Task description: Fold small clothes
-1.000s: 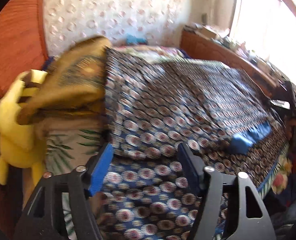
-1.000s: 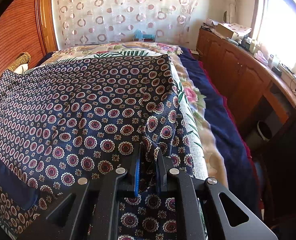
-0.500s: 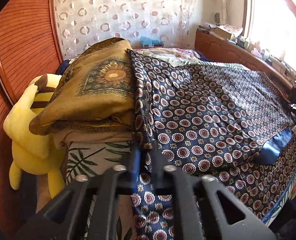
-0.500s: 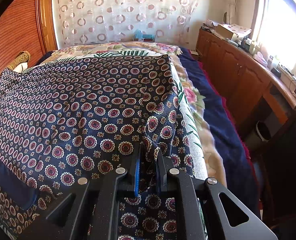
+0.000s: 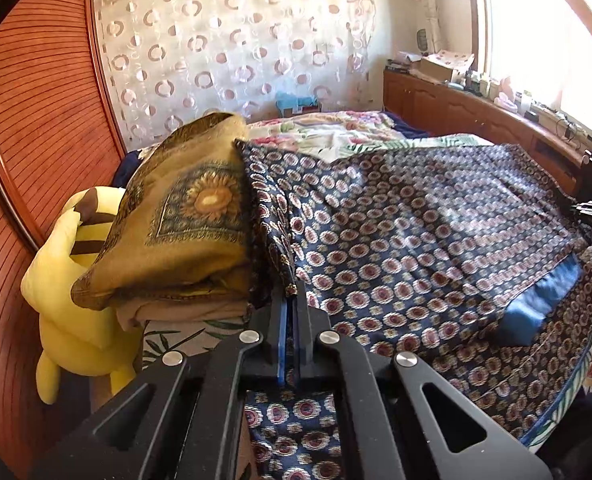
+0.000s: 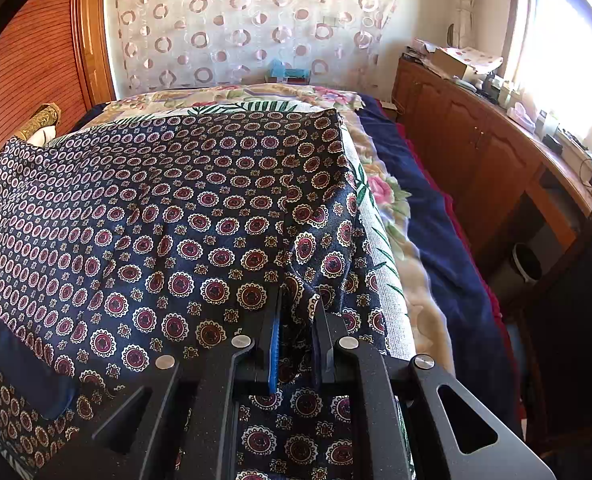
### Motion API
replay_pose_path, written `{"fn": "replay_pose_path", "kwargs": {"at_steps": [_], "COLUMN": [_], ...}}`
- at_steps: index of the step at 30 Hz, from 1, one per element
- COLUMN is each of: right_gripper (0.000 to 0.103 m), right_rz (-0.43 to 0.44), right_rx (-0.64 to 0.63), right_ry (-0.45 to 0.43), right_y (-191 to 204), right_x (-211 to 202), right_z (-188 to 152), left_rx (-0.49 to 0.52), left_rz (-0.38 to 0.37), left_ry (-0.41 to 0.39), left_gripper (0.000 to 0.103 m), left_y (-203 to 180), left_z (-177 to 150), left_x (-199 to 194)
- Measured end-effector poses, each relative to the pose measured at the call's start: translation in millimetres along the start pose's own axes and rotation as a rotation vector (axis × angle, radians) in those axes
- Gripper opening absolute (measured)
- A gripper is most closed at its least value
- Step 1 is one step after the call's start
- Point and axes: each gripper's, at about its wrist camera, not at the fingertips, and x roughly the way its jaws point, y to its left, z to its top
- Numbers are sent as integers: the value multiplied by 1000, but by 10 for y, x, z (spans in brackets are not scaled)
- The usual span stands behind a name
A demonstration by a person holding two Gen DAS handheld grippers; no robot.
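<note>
Bedroom, daylight. Left to right in my left view: ribbed wooden wall panel (image 5: 35, 120), yellow plush toy (image 5: 67, 300) wedged against it, a folded stack topped by a gold sunflower cloth (image 5: 183, 220), then the bed (image 5: 336, 132) with its floral cover. A curtain (image 5: 235, 52) printed with rings hangs behind; a wooden sideboard (image 5: 476, 108) runs under the bright window (image 5: 536, 40) at right.

The navy medallion-print garment (image 5: 416, 232) lies spread across the bed, one edge riding up against the gold stack, a plain blue band (image 5: 544, 300) near its right end.

My left gripper (image 5: 291, 300) is clamped on a pinched corner of the garment. My right gripper (image 6: 296, 312) holds a bunched fold of the same cloth near the bed's right edge, jaws a little apart around it.

Window is blown out white. Items on the sideboard are too small to identify. The plush's lower half is cut off by my gripper frame.
</note>
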Motion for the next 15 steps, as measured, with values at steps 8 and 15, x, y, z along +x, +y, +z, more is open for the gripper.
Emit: {"fn": "replay_pose_path", "kwargs": {"at_steps": [8,15], "right_gripper": [1,1], "right_rz": [46,74], "right_rx": [-25,-31], "right_ry": [-19,-117], "right_y": [-10,-55], "right_x": [-60,-514], "right_z": [19,68], "left_rx": [-35,-74], "left_rz": [-54,-75], "left_ry": [-67,-130], "left_gripper": [2,2], "left_y": [-13,82], "left_z": [108,126], "left_x": [-239,-543]}}
